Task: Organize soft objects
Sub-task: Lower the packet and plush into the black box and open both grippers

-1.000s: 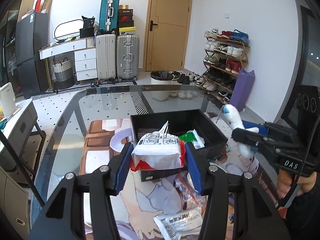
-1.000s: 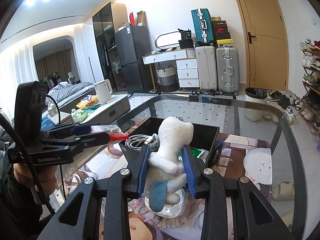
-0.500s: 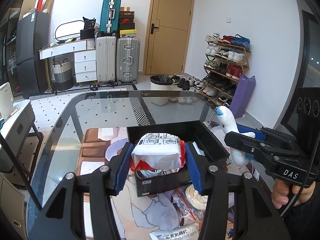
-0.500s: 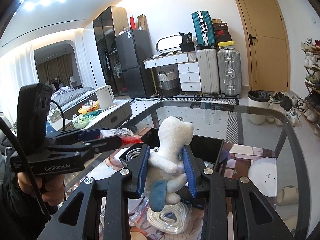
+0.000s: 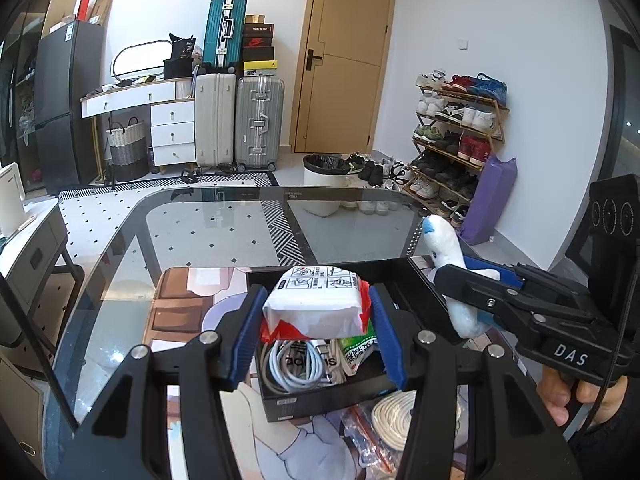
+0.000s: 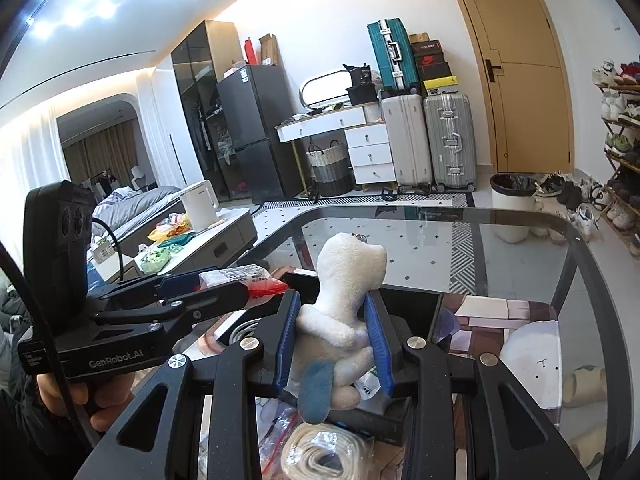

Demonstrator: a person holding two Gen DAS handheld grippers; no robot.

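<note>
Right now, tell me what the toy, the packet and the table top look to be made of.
Toy: plush fabric, white with blue patches, by its fuzzy nap. Packet: probably thin plastic wrap, glossy and creased, with print on it. Table top: glass, since the floor shows through and it reflects.

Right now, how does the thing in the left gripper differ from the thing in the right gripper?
The left gripper holds a flat, printed white packet with red edges, lying level. The right gripper holds a fuzzy white plush toy with a blue patch, standing upright. The packet is wide and smooth, the plush toy narrow and furry. Both are soft, clamped between blue pads above the black box.
</note>
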